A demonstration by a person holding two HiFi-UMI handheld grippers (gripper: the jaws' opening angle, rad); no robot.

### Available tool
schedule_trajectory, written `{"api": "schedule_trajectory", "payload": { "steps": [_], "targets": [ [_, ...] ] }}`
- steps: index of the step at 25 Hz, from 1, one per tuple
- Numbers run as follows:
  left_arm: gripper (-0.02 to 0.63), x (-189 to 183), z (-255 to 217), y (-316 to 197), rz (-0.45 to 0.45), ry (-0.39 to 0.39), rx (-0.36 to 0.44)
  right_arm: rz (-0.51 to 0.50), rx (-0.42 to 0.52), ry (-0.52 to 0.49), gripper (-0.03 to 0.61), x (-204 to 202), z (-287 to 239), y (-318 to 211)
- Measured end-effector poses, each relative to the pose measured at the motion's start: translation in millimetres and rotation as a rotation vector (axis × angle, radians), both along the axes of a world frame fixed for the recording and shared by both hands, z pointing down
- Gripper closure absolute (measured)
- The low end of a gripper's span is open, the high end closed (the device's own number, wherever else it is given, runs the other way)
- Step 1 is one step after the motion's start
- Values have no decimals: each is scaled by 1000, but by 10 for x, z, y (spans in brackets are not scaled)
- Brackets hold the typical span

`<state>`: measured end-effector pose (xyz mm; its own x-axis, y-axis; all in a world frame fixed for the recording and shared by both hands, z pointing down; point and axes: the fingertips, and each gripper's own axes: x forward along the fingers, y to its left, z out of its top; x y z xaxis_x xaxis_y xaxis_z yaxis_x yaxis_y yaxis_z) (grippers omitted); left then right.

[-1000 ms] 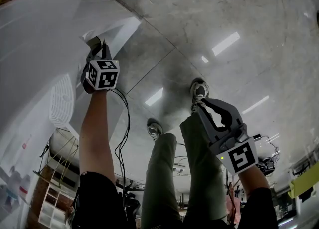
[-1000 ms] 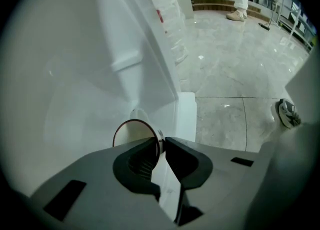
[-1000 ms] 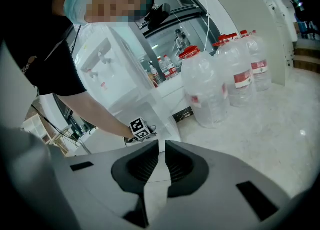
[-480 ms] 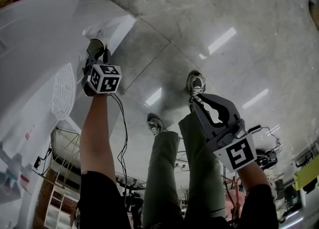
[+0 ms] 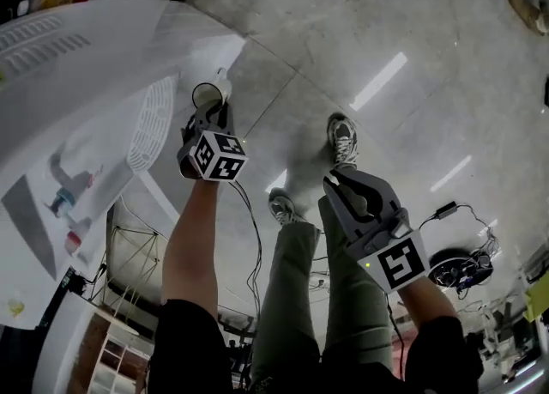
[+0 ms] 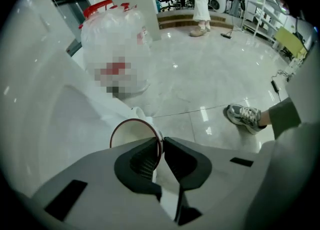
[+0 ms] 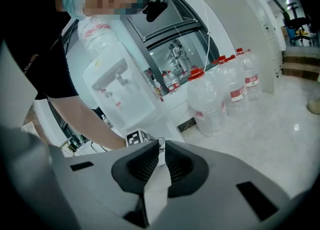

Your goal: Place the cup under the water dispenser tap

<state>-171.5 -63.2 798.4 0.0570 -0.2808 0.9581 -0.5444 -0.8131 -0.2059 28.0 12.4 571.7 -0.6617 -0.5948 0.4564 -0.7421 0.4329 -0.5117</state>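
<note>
Left gripper (image 5: 210,109): the forearm is stretched forward and the tool points steeply down, its marker cube facing the head camera.
Left jaws: they have just been closing and now stand narrow, one pad inside the cup (image 6: 131,135) and the other outside, pinching its wall.
Cup: a pale paper cup with a dark red rim, mouth up and open, right at the left gripper's tips and slightly to their left in the left gripper view; nothing shows inside it.
Right gripper (image 5: 334,182): it is held lower and nearer the body, to the right of the left tool, and tilts gently downward.
Right jaws: the pads are drawn almost together with nothing between them.
Water dispenser (image 7: 116,92): white, with two taps, beyond the right gripper's tips, up and to their left; the left forearm (image 7: 75,116) crosses below it.
White housing (image 5: 94,109): a smooth body with a vent grille, just left of the left gripper.
Floor (image 5: 412,40): glossy grey with thin seams, mirroring strip lights, below both tools.
Shoes (image 5: 343,139): two sneakers on the floor between the tools.
Water bottles (image 7: 225,88): big clear jugs with red caps, right of the dispenser.
</note>
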Motion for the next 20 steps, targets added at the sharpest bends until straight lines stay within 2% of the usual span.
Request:
{"api": "schedule_trajectory", "payload": {
  "steps": [5,12,16,20],
  "targets": [
    [558,272,-543,274,98,53,-7,31,36,-17,532,-88,-419,106],
    [558,392,-1494,753,228,93,-36,42,-1,0,532,-108,-921,406],
    [558,367,-2051,921,238,103,-25,71,27,-16,532,-155,-1298,470],
    [558,235,-2544,950,203,106,13,71,51,-45,532,-278,-1639,535]
  ]
}}
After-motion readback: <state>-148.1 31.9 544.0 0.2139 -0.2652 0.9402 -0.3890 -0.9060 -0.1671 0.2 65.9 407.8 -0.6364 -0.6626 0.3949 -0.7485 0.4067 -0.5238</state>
